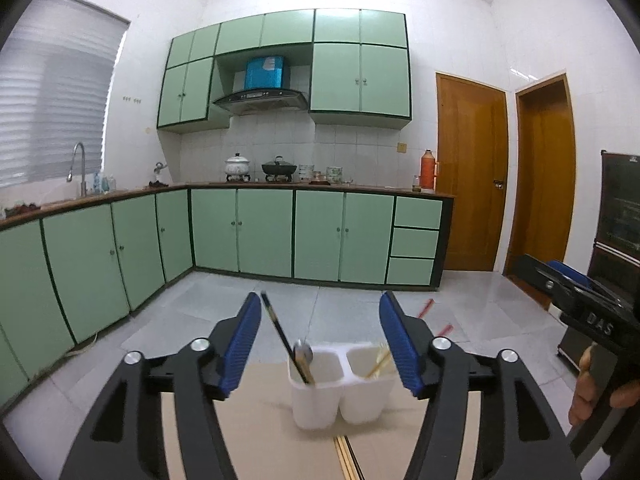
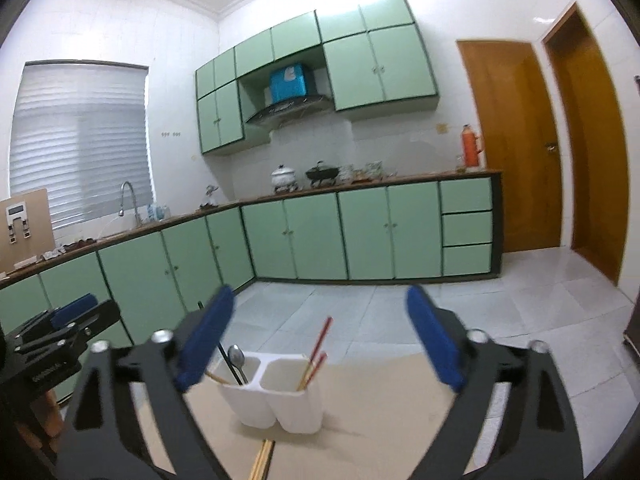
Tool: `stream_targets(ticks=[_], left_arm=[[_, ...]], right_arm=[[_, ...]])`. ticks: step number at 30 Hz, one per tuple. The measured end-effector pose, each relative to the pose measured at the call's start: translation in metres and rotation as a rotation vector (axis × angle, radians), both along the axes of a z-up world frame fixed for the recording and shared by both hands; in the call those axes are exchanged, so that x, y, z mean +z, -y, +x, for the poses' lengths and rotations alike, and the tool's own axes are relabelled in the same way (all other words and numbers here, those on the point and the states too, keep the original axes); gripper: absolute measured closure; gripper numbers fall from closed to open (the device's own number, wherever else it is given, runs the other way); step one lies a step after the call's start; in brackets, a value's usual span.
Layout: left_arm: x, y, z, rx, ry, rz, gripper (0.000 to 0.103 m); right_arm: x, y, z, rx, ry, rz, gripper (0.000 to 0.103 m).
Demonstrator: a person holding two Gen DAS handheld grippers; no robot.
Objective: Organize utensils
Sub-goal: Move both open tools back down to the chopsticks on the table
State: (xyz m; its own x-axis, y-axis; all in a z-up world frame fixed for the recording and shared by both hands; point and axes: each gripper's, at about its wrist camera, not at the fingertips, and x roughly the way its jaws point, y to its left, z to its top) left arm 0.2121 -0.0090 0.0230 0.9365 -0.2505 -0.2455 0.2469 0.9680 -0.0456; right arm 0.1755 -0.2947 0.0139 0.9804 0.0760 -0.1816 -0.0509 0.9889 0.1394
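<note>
**Inspector A:** Left wrist view, nearest first. The left gripper [image 1: 320,340] has its blue-padded jaws spread, with nothing between the pads. Between them and a little beyond sits the white utensil holder [image 1: 340,396], a two-compartment tub standing upright on the tan tabletop [image 1: 256,432].

**Inspector B:** Contents?

**Inspector A:** The left compartment holds a metal spoon [image 1: 303,354], bowl upward, and a dark chopstick [image 1: 280,334] leaning up to the left, its tip close beside the left pad; whether it touches, I cannot tell. The right compartment holds light wooden chopsticks [image 1: 378,364], partly hidden behind the right pad. At the right edge is the right gripper [image 1: 576,284], with a hand [image 1: 592,392] on its grip.

**Inspector B:** Right wrist view?

**Inspector A:** The right gripper [image 2: 320,340] also stands wide open and empty. The holder [image 2: 276,396] sits ahead and below, nearer the left pad than the right. Red-tipped chopsticks [image 2: 316,356] lean in its right compartment; the spoon [image 2: 237,358] and a dark stick stand in the left. The left gripper [image 2: 76,312] shows at the left edge, apart from the holder.

**Inspector B:** Farther off?

**Inspector A:** A pale tiled floor [image 1: 344,304], with two red sticks lying on it in the left wrist view. Then green base cabinets [image 1: 264,232] under a brown counter carrying pots and an orange flask [image 1: 428,174]. Two wooden doors [image 1: 472,176] stand on the right.
</note>
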Motion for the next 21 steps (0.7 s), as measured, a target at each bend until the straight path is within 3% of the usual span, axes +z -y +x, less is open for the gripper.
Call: stream_targets(ticks=[9,21], left_arm=[[-0.047,-0.018,-0.059,0.053,-0.044,0.022,0.028],[-0.13,-0.027,-0.095,0.071,-0.171,0.082,0.028]], right_arm=[[-0.053,-0.01,-0.065,-0.032,-0.07,-0.085,0.006],[-0.146,-0.046,-0.103,-0.031,-0.241,-0.098,0.006]])
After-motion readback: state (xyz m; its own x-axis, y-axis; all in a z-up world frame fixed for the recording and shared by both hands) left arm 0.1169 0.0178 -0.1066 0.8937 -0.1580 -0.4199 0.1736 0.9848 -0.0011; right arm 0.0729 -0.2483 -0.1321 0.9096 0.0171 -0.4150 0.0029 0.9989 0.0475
